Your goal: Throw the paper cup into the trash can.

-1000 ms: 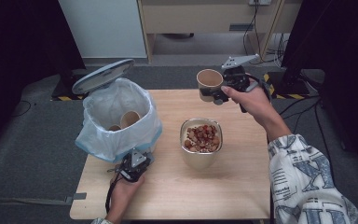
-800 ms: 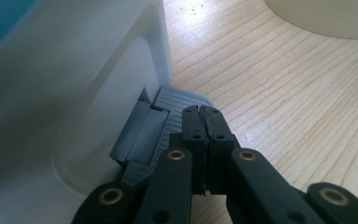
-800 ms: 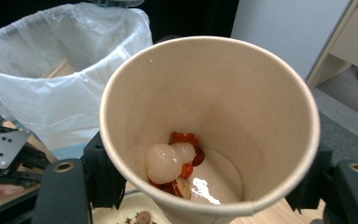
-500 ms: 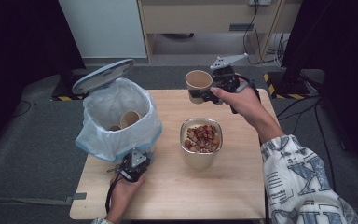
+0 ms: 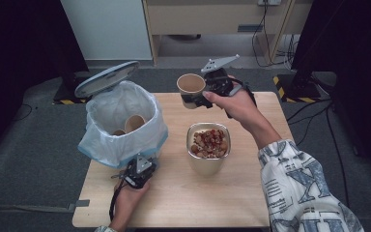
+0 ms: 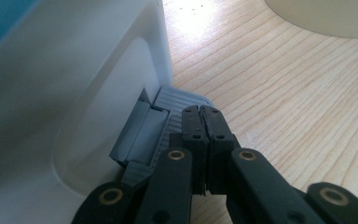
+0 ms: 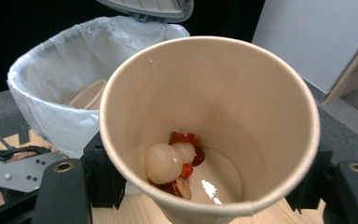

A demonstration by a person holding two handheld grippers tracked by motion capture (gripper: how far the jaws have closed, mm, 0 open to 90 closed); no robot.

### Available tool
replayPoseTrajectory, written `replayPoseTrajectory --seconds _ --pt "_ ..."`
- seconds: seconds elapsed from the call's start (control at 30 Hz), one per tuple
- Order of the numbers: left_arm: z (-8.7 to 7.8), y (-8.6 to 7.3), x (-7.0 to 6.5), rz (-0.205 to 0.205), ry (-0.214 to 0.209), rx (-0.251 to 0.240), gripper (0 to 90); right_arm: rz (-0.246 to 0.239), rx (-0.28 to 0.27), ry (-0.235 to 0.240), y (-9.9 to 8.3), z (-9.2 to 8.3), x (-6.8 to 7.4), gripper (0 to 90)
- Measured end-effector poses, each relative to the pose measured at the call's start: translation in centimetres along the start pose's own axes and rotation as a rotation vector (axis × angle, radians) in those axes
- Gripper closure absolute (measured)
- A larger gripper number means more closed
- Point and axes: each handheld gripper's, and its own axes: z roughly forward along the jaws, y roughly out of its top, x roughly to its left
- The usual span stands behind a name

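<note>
My right gripper (image 5: 194, 99) is shut on a brown paper cup (image 5: 191, 85), held upright above the table's far edge. In the right gripper view the cup (image 7: 214, 93) sits between the black jaws and holds a few red and pale food bits (image 7: 173, 163). A white pedal bin (image 5: 121, 121) lined with a bag stands at the table's left, its lid (image 5: 107, 78) raised. Paper cups lie inside it. My left gripper (image 5: 141, 165) is shut, and its tips (image 6: 203, 113) rest on the bin's grey pedal (image 6: 168, 122).
A metal container (image 5: 208, 145) full of red and pale food stands mid-table, between the bin and my right arm. The wooden table (image 5: 183, 203) has bare room in front. Cabinets and cables lie beyond the far edge.
My right gripper has carried the paper cup leftwards along the table's far edge, closer to the bin. The left gripper has stayed on the pedal and the lid has stayed up.
</note>
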Motion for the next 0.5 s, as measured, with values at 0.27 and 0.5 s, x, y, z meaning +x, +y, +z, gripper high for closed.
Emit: replayPoseTrajectory --seconds 0.27,0.5 --pt "0.0 0.0 0.0 0.0 0.0 0.0 88.1 0.009 -0.008 0.021 0.7 0.9 0.8 29.8" --pt "0.0 0.0 0.0 -0.003 -0.001 0.0 88.0 0.013 -0.013 0.043 1.3 1.6 1.4 29.8"
